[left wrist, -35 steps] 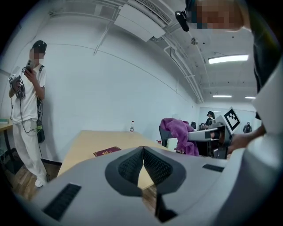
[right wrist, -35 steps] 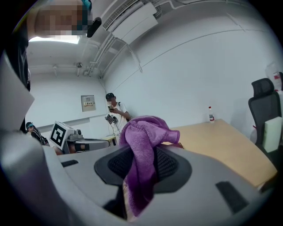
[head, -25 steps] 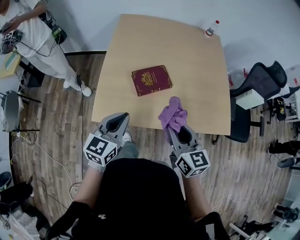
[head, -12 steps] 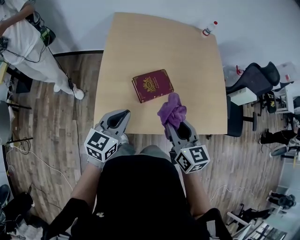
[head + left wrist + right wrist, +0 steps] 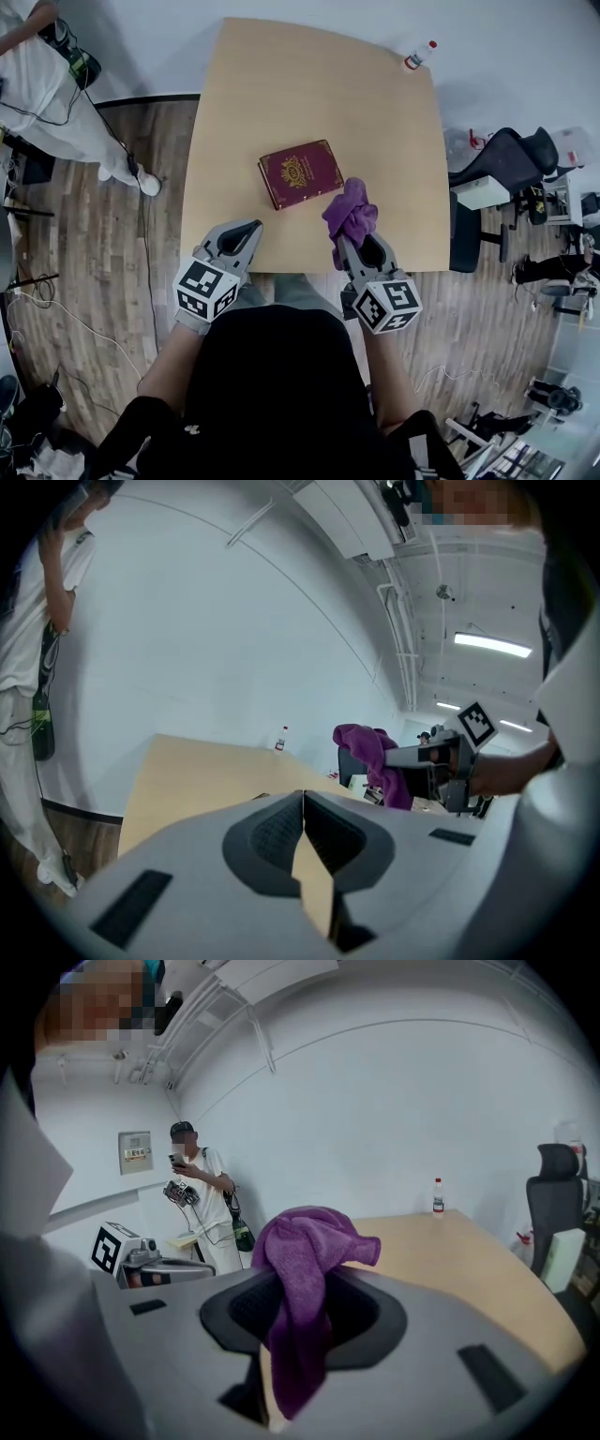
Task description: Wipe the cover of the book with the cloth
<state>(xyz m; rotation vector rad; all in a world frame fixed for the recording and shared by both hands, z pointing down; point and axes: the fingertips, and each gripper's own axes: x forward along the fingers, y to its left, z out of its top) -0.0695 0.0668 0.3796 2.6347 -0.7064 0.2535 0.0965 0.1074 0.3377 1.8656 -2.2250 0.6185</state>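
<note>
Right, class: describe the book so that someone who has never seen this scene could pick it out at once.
Start at the light wooden table seen from above. Near its middle lies a closed book, close to a bunched purple cloth. It alone is flat and dark red, with a gold emblem on its cover.

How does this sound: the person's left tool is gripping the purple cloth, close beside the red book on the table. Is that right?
Not quite. It is the right tool that grips the purple cloth, as the right gripper view shows. The left tool has its jaws together on nothing. The rest holds: the cloth is close beside the red book on the table.
</note>
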